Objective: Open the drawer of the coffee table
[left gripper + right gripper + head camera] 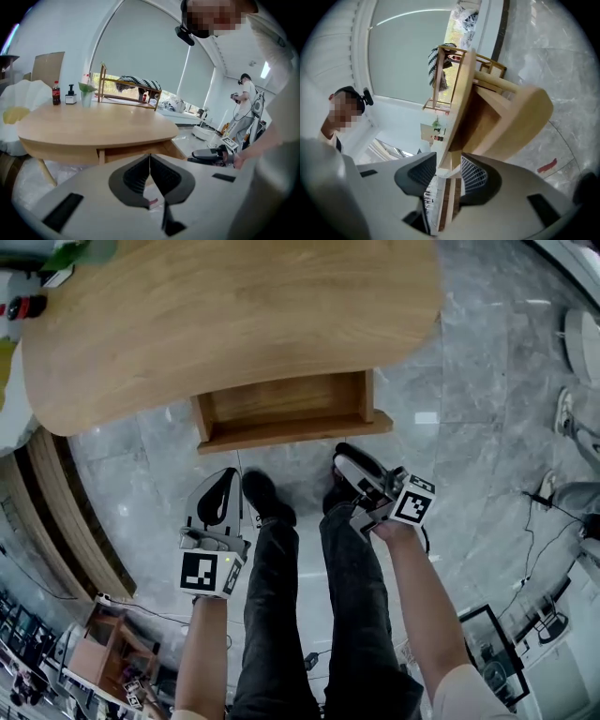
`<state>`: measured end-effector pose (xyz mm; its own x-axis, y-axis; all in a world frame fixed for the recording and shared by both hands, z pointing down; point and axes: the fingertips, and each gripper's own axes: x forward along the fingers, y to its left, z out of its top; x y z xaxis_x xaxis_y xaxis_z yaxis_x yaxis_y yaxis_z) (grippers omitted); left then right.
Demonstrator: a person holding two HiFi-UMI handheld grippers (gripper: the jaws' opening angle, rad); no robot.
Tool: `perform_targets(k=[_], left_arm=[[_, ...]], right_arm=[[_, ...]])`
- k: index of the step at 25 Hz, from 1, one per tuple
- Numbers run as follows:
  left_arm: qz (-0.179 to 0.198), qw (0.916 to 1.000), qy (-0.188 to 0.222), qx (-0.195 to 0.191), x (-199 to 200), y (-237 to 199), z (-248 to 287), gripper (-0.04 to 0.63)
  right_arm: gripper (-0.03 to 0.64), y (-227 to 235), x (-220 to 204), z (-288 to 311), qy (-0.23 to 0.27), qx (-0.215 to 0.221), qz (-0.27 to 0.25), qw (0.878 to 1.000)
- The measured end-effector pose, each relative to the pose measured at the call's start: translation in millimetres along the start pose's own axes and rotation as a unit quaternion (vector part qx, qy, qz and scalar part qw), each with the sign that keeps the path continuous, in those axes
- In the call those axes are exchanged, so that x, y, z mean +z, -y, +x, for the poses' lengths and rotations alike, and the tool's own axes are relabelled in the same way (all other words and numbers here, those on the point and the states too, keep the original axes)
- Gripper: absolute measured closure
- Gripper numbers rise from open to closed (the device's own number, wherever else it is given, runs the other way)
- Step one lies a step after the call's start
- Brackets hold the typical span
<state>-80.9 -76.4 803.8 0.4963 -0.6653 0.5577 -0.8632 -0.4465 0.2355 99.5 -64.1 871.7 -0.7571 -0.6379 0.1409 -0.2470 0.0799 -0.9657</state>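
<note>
Below us, we held a two-jaw gripper in each hand above our own legs (281, 615) and a grey marble floor (487, 381). Our left gripper (223, 474) had its jaws closed together, tip against tip, with nothing caught between them; its own view showed the dark ribbed pads (136, 176) meeting in one thin line. Our right gripper (345, 461) had its jaws apart, and the gap between its gridded pads (474, 176) was empty.

Just ahead of both grippers' tips stood the drawer (281, 413), pulled out from under the rounded wooden top of the coffee table (234, 315). Its bare wooden inside was open to view. It sat across the space in front of the two grippers, with its front panel nearest to them. A strip of floor showed between that panel and the left gripper; the right gripper's tips were close to the panel, though we could not tell whether they touched it.

From the left gripper's view, the tabletop spread out beyond the closed tips. Far ahead and to that gripper's left, a cola bottle (56, 93), a small white dispenser (71, 95) and a glass with green leaves (86, 96) stood on the table's far edge. Past the table was a wooden rack (129, 89) draped with a striped cloth. Well off to the left gripper's right, another person (246, 108) stood in the background.
</note>
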Motion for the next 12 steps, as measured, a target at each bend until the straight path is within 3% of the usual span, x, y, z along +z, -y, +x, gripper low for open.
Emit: perform_targets(k=[3, 6, 12], left_arm=[[0.010, 0.9999, 0.012, -0.005, 44.6, 9.7, -20.8, 0.575], [0.018, 0.9996, 0.021, -0.011, 88.0, 19.7, -48.0, 0.575], [0.036, 0.9986, 0.025, -0.031, 163.0, 47.9, -118.8, 0.575]], right_arm=[[0.489, -51.2, 19.1, -0.4, -0.022, -0.037, -0.079, 0.996], [0.498, -112.6, 32.8, 2.7, -0.053, -0.062, -0.169, 0.982], [0.534, -232.9, 61.8, -6.2, -0.042, -0.078, -0.235, 0.968]])
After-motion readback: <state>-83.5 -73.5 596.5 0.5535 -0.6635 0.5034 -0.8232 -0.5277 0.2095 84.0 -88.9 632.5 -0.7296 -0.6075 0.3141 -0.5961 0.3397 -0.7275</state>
